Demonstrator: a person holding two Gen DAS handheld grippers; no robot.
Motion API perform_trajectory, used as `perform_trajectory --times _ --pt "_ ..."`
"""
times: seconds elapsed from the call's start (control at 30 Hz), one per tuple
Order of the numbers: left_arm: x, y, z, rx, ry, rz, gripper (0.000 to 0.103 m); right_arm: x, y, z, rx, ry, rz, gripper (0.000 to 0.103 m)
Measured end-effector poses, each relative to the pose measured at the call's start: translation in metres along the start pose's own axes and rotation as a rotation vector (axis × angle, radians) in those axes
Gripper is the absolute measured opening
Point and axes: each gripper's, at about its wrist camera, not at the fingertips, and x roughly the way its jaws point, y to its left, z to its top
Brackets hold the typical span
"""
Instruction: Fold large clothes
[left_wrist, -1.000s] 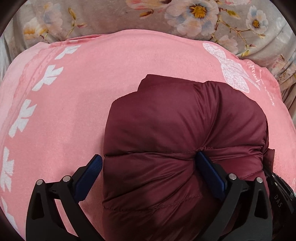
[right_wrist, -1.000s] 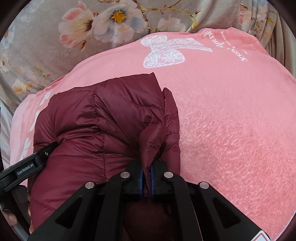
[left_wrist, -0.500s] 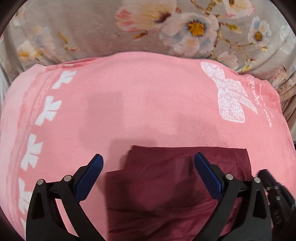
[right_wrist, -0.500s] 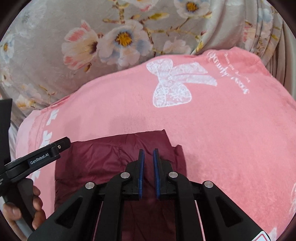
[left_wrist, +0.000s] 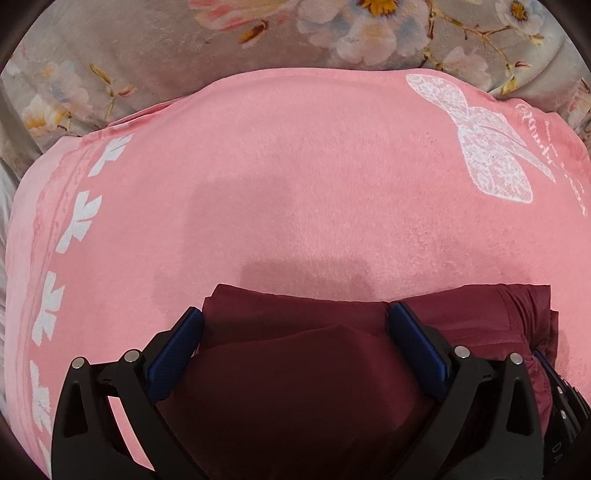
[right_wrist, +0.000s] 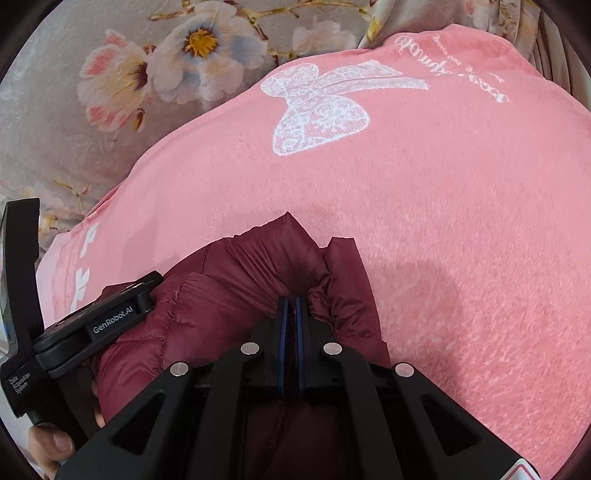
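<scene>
My right gripper (right_wrist: 291, 306) has its jaws pressed together, and a pinch of the maroon puffer jacket (right_wrist: 236, 280) bunches right at the tips; they have just been closing, and I judge they are clamped on that fold, though the fabric between the pads is hard to see. My left gripper (left_wrist: 295, 332) stands wide apart, straddling the jacket without squeezing it.

The jacket sits as a bundle at the near edge of the pink blanket (left_wrist: 295, 177). I expect it to be light, soft and springy, with a slick shell that slips, so I would take a stitched seam or doubled edge, not a puffy panel.

The left gripper's body reads "GenRobot.AI" (right_wrist: 112, 320). The blanket has a white bow (right_wrist: 317, 107) and looping script I cannot read. Beyond its far edge lies a floral sheet (right_wrist: 122, 74).
</scene>
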Motion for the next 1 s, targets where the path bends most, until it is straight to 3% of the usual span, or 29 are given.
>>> perform_trajectory --times 0.67,0.8,0.87,1.0 --pt "0.002 -0.006 -0.01 0.016 -0.069 0.045 0.098 0.0 0.001 -0.003 -0.008 -0.033 -0.001 0.0" --pt "-0.007 0.005 -0.011 0.021 -0.049 -0.013 0.098 -0.018 -0.004 -0.007 0.002 -0.024 0.012 0.001" --pt "-0.022 0.018 -0.018 0.003 -0.039 -0.041 0.098 -0.042 -0.004 -0.018 -0.026 -0.037 -0.008 0.011" --pt "-0.069 0.044 -0.046 -0.009 -0.051 -0.112 0.098 -0.085 -0.012 -0.055 -0.091 -0.018 -0.007 0.012"
